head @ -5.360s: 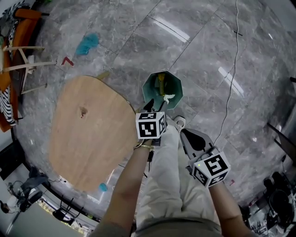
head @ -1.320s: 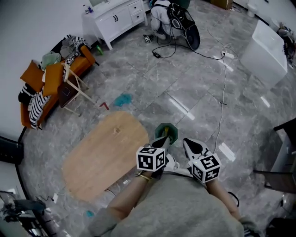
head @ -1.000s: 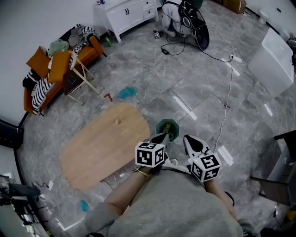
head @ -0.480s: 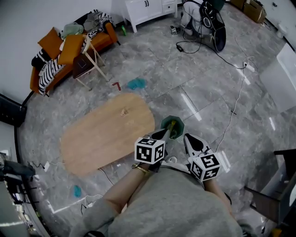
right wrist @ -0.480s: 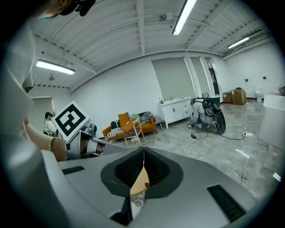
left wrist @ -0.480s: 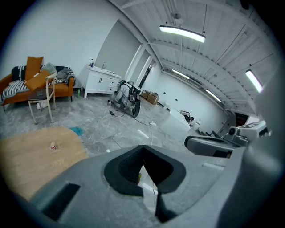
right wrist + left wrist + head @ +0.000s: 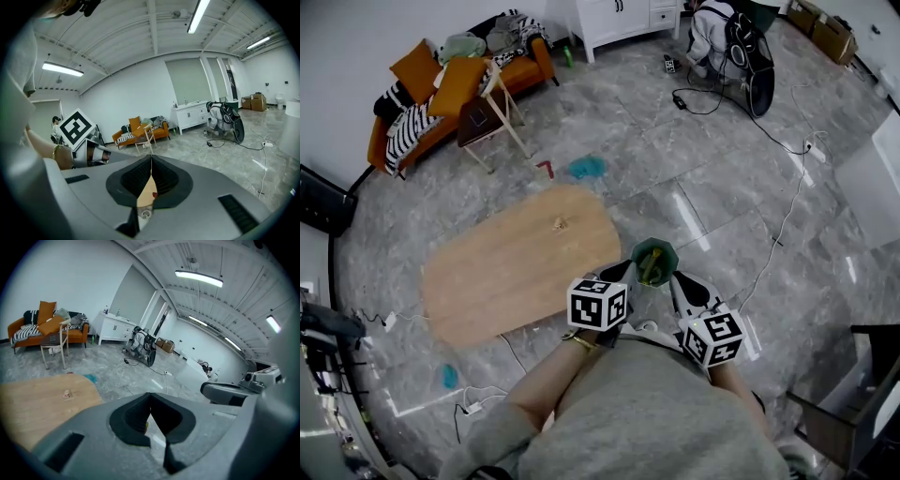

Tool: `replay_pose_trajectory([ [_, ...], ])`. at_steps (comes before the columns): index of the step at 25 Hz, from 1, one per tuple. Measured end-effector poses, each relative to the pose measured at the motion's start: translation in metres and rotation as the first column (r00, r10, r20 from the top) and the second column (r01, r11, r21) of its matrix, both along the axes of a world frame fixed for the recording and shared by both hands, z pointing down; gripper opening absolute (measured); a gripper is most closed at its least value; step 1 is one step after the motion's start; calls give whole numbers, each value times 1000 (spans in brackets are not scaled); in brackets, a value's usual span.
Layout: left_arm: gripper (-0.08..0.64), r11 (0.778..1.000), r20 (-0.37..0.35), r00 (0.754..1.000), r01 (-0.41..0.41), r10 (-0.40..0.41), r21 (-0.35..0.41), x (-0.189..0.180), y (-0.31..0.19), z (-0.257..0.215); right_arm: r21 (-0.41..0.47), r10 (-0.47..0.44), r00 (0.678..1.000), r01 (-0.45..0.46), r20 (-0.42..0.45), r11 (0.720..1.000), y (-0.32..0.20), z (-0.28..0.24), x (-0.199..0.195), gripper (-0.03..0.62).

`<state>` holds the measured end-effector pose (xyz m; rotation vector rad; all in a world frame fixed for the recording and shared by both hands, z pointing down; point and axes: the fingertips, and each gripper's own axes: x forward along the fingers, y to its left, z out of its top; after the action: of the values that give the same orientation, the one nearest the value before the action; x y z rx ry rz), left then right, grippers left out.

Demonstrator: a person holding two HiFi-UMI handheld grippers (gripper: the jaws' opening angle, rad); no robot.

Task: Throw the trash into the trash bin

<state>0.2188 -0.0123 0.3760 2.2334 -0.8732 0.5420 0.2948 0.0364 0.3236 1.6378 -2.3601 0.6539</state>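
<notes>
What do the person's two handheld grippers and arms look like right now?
The left gripper and right gripper are grey wedge-shaped shells with black jaw pads. Each carries a white cube printed with black square markers. The person wears a loose grey top, with forearms bare, and a thin gold bracelet on the left wrist.

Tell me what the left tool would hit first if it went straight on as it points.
Likely the bin's near rim: the shut left tool points down at it. Depth is unclear; it might meet the floor beside the bin instead.
</notes>
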Motion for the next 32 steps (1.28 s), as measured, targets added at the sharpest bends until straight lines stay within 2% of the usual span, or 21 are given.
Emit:
replay_pose_trajectory([
  [17, 11, 990, 22, 990, 138, -138, -9, -91, -54, 3, 0, -114, 993, 114, -15, 993, -63, -6, -76, 9],
  [32, 11, 978, 31, 977, 210, -209, -15, -177, -105, 9, -42, -203, 979, 202, -17, 979, -124, 4, -160, 9],
])
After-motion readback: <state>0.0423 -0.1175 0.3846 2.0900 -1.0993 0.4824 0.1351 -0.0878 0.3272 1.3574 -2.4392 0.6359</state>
